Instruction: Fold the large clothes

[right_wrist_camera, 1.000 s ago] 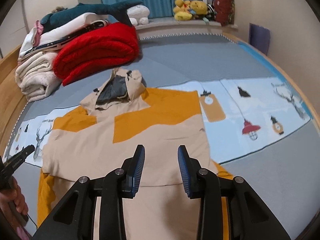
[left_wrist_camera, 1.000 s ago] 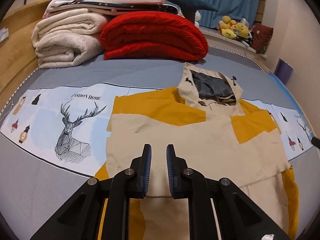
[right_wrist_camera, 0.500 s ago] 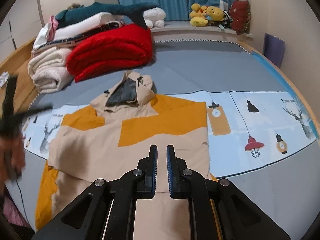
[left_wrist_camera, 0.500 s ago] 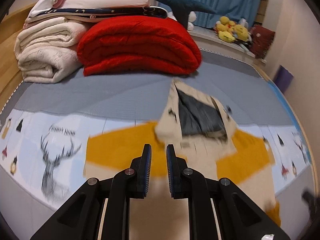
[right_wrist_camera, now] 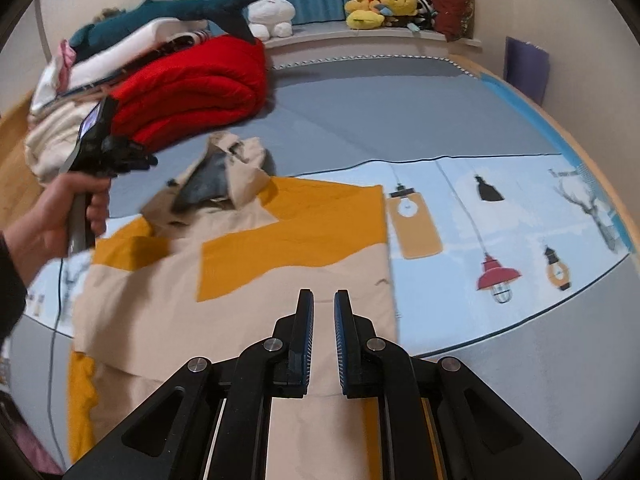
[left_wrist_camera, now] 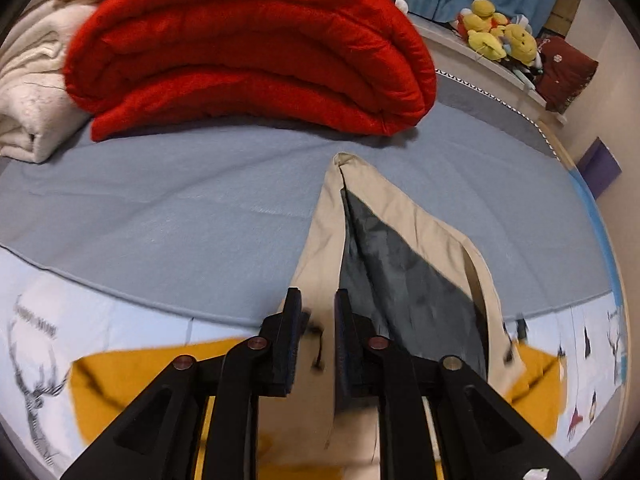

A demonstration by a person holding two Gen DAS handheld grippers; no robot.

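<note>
Hovering over hooded jacket: left gripper opening, empty; right gripper nearly closed, empty.

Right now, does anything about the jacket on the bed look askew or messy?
Mostly flat. The jacket lies spread on the bed, but its hood is rumpled and gaping, dark lining exposed. Nothing looks spilled or damaged.

Hooded jacket: body cut off at bottom edge of left wrist view, lower part hidden behind left gripper; drawstring between its fingers smeared.
Right wrist view: jacket hem hidden under right gripper at bottom centre.
Hand at left edge blurred, sleeve cut off by frame.
Deer print, lower left: blurred, lettering unreadable.
Plush toys, top: too small to identify.
</note>
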